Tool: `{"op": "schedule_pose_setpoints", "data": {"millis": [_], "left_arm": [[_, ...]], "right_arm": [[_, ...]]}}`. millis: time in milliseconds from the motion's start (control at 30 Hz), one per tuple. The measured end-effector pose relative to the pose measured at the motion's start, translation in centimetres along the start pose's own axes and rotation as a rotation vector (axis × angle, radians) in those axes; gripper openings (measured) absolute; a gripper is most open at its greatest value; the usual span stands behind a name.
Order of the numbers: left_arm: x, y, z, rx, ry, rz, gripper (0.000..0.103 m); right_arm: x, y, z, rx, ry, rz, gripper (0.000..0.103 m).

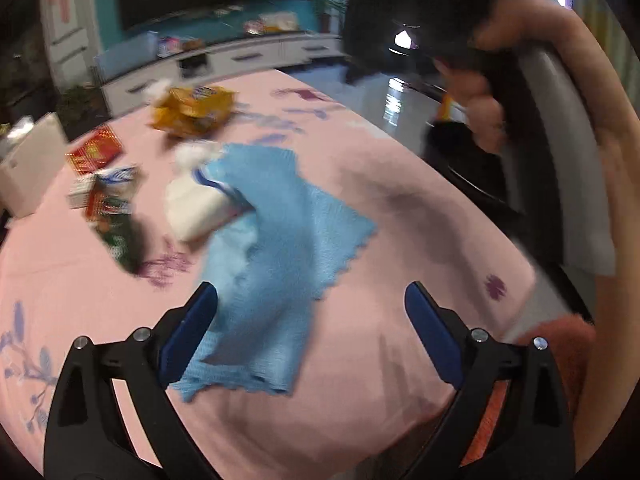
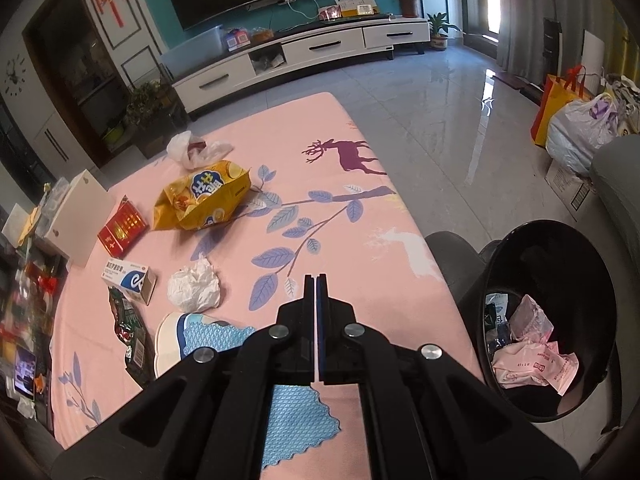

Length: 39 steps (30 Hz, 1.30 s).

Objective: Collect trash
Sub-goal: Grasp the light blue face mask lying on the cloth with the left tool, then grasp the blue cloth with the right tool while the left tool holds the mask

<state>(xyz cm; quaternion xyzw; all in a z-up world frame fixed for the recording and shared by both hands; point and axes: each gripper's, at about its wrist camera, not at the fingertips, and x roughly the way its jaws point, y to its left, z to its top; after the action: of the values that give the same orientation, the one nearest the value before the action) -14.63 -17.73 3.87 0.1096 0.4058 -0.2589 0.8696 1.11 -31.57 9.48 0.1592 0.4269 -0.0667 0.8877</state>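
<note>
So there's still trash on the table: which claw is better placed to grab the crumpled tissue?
Probably left: left claw is open and empty, facing the crumpled tissue; right claw is shut.

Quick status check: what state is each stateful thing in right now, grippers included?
left gripper: open, empty
right gripper: shut, empty
trash bin: tilted, holding wrappers
chip bag: torn open, on the table
tissue: crumpled
blue cloth: rumpled, on the table

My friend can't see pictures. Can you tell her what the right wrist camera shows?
A shut right gripper points over a pink table scattered with trash: a yellow snack bag, crumpled tissue and small boxes. A black bin holding pink wrappers stands beside the table.
</note>
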Motion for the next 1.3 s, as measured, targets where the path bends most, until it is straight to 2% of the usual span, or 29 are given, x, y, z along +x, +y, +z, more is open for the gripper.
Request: {"op": "schedule_pose_setpoints", "data": {"millis": [133,300,400,467,633,700,800,867,933,1000,1067,1100,1200,1233,1267,1300], "left_arm": [[1.0,-0.6,-0.4,-0.003,0.026,-0.052,0.092],[-0.7,-2.3,-0.2,0.047,-0.056,-0.135,0.092],[-0.5,-2.8,-0.2,0.043,-0.037,-0.164,0.092],[-0.3,-2.5,-0.2,0.013,-0.026,-0.152,0.092],[-1.0,-0.3,0.9,-0.068,-0.061,-0.085,0.096],[-1.3,1.3,1.5,-0.110,-0.056,-0.092,0.097],[-1.4,4.7,2.3,-0.239,-0.046,-0.122,0.097],[-1.1,6.9,2.7,-0.323,-0.024,-0.157,0.097],[-0.6,8.0,2.7,-0.358,0.006,-0.194,0.096],[0.4,8.4,2.5,-0.370,0.056,-0.238,0.090],[1.9,8.0,1.9,-0.370,0.116,-0.262,0.069],[2.4,7.7,1.6,-0.363,0.138,-0.264,0.066],[4.4,6.9,0.8,-0.354,0.202,-0.278,0.046],[4.8,6.7,0.7,-0.352,0.209,-0.289,0.028],[5.0,6.6,0.8,-0.344,0.207,-0.286,0.022],[4.8,6.5,0.9,-0.338,0.191,-0.280,0.019]], "right_arm": [[0.1,0.3,-0.1,-0.011,0.006,0.001,0.001],[0.4,0.4,-0.3,-0.023,0.017,-0.007,0.002],[0.4,0.3,-0.3,-0.025,0.021,-0.016,0.002],[0.4,0.2,-0.3,-0.024,0.023,-0.019,0.004],[0.2,-0.2,-0.3,-0.015,0.018,-0.017,0.012],[0.0,-0.5,-0.2,-0.007,0.015,-0.016,0.013],[-0.2,-0.9,-0.1,-0.001,0.010,-0.010,0.013],[-0.4,-1.0,-0.2,-0.001,0.011,-0.003,0.014],[-0.2,-1.0,-0.3,-0.007,0.024,0.002,0.015],[0.2,-0.9,-0.6,-0.011,0.052,0.018,0.015],[0.8,-0.5,-1.1,-0.022,0.097,0.048,0.016],[1.1,-0.2,-1.5,-0.032,0.121,0.065,0.017],[1.8,0.8,-2.6,-0.051,0.177,0.113,0.027],[2.1,1.1,-3.1,-0.059,0.201,0.126,0.034],[2.3,1.5,-3.5,-0.070,0.222,0.135,0.042],[2.5,1.8,-3.8,-0.077,0.233,0.140,0.045]]}}
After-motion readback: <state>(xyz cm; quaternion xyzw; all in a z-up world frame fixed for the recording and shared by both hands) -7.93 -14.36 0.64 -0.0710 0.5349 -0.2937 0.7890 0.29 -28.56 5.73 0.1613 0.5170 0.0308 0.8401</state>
